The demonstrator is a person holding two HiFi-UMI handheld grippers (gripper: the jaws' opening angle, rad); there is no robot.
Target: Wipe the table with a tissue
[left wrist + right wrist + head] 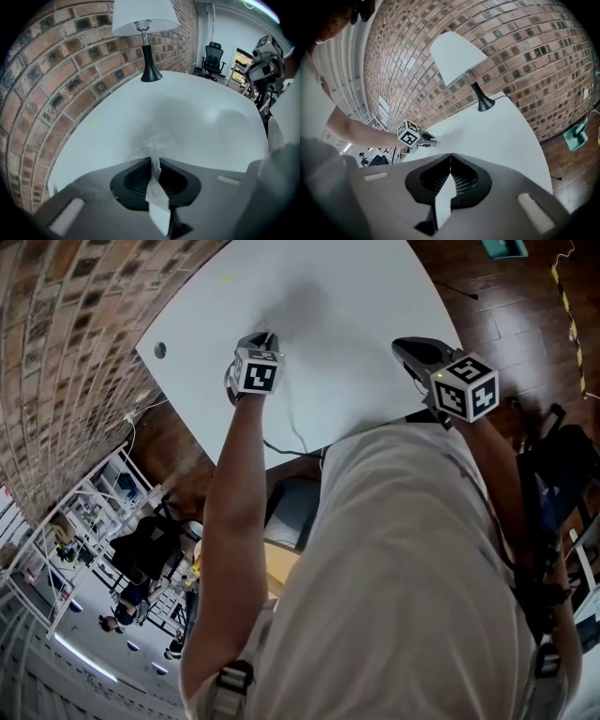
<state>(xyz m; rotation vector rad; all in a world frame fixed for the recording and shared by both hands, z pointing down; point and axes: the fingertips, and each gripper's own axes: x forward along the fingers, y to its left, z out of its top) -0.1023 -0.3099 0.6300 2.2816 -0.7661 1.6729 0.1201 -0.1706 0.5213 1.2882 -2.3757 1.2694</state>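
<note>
My left gripper (268, 337) points steeply down at the white table (356, 296), near its left part. In the left gripper view its jaws (153, 159) are shut on a white tissue (156, 187). A crumpled bit of the tissue sticks out past the tips, close to the tabletop (197, 117), and the rest trails back between the jaws. My right gripper (401, 343) hovers over the table's near right edge, apart from the left one. Its jaws (450, 157) meet at the tips and nothing sticks out of them. The left gripper (431, 139) also shows in the right gripper view.
A lamp (145, 28) with a white shade and black base stands at the table's far end, against a brick wall (56, 70). A small hole (159, 350) sits near the table's left corner. A cable (291, 427) hangs off the near edge. An office chair (213, 56) stands beyond.
</note>
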